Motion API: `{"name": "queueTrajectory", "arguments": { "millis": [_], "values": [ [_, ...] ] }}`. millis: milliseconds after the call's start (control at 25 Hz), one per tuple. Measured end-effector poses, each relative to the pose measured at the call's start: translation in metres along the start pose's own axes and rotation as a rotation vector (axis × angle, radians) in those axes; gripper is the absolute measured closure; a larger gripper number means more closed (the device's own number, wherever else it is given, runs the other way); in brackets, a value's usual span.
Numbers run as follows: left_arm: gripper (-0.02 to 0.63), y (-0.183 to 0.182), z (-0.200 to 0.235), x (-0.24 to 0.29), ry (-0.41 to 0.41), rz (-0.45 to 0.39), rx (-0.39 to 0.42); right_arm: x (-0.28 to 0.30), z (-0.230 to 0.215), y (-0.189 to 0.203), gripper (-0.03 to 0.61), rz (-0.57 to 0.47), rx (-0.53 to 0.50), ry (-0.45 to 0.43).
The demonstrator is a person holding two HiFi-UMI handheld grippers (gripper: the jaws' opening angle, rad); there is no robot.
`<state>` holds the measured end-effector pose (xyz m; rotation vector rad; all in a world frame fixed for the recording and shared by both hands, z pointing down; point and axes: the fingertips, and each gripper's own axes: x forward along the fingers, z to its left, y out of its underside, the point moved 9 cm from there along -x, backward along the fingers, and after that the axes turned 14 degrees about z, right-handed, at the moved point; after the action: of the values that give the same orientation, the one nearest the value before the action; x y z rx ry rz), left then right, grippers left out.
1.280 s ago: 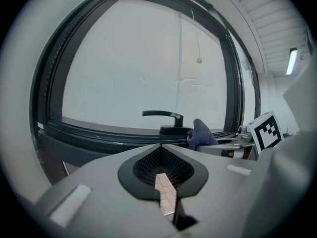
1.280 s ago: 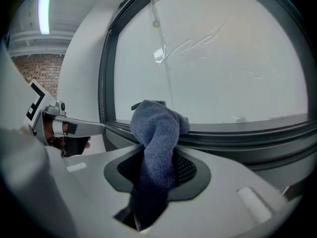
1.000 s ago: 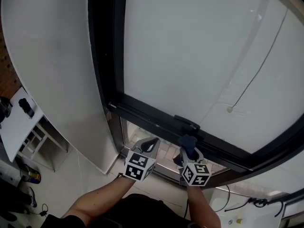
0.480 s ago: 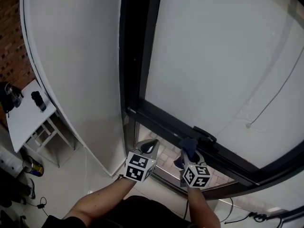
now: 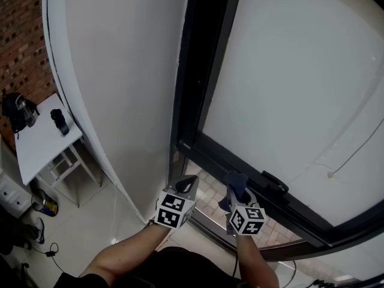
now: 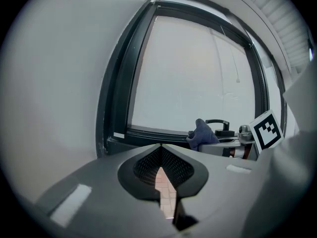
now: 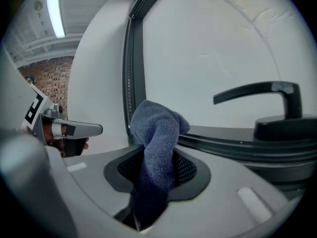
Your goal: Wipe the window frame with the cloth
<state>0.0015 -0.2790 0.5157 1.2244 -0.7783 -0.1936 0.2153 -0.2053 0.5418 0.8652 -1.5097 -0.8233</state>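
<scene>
A dark blue cloth (image 7: 157, 148) sticks up from my right gripper (image 7: 157, 168), whose jaws are shut on it. In the head view the cloth (image 5: 236, 183) sits just below the black window frame (image 5: 240, 164) and left of its black handle (image 5: 275, 182); the right gripper (image 5: 238, 192) holds it close to the lower rail. The left gripper (image 5: 189, 185) hovers beside it to the left, jaws shut with nothing between them. From the left gripper view its jaws (image 6: 159, 155) point at the frame's lower left corner (image 6: 116, 135), with the cloth (image 6: 201, 134) to the right.
A white curved wall panel (image 5: 120, 89) runs left of the frame. A small white table (image 5: 42, 143) with dark objects stands at the far left. Brick wall (image 5: 24, 41) behind it. A thin cord (image 5: 354, 155) hangs over the pane at right.
The head view has swung leftward, so the frame and handle now sit further right in the picture. Both grippers keep nearly the same place and hold.
</scene>
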Motion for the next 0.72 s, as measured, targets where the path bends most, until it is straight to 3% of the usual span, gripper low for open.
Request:
{"name": "queueTrajectory", "arguments": {
  "millis": [400,720],
  "values": [
    [0.62,0.002,0.048,-0.017,-0.044,-0.002,-0.038,0.036,0.035,-0.018,0.453,0.019,-0.033,-0.024],
    [0.62,0.001,0.077,-0.029,-0.062,-0.006,-0.017,0.068,0.06,-0.027,0.453,0.031,-0.042,-0.038]
  ]
}}
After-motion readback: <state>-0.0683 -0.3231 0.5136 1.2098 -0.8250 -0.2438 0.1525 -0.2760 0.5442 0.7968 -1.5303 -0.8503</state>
